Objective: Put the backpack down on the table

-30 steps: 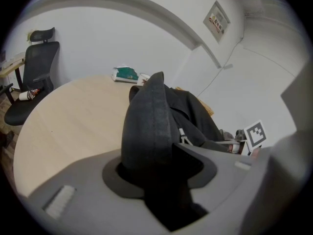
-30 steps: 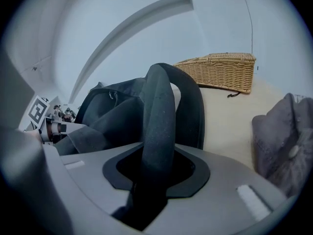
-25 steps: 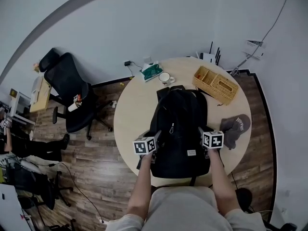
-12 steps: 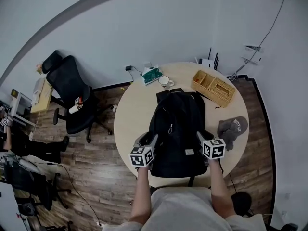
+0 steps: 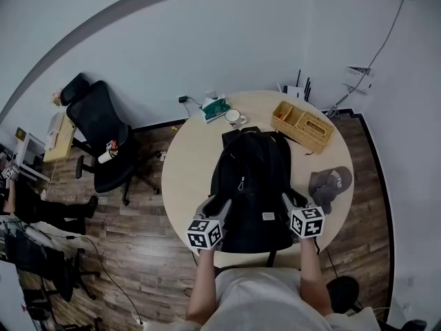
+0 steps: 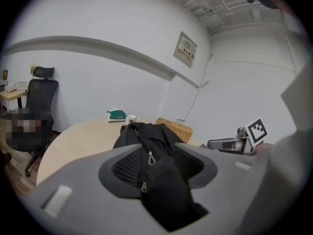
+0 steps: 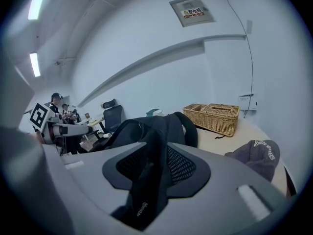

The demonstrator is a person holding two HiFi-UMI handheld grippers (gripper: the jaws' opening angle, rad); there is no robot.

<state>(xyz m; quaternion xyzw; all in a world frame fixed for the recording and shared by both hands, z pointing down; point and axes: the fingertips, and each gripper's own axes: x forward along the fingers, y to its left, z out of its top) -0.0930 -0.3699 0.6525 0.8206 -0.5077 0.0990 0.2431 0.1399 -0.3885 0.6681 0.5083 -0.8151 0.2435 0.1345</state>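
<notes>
— What's changed?

— My left fingers (image 6: 68,185) and right fingers (image 7: 244,180) have pulled back toward me, both spread wide and holding nothing. Just ahead of them, the backpack (image 5: 251,185) lies flat on the table (image 5: 187,158).

— So it's done?

— I judge so; only withdrawing remains.

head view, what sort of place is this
Probably an office or workroom: a round table, a wheeled office chair and a desk stand on a wood floor.

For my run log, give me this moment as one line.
backpack: lying on table | left gripper: fingers apart, at its left side | right gripper: fingers apart, at its right side
</notes>
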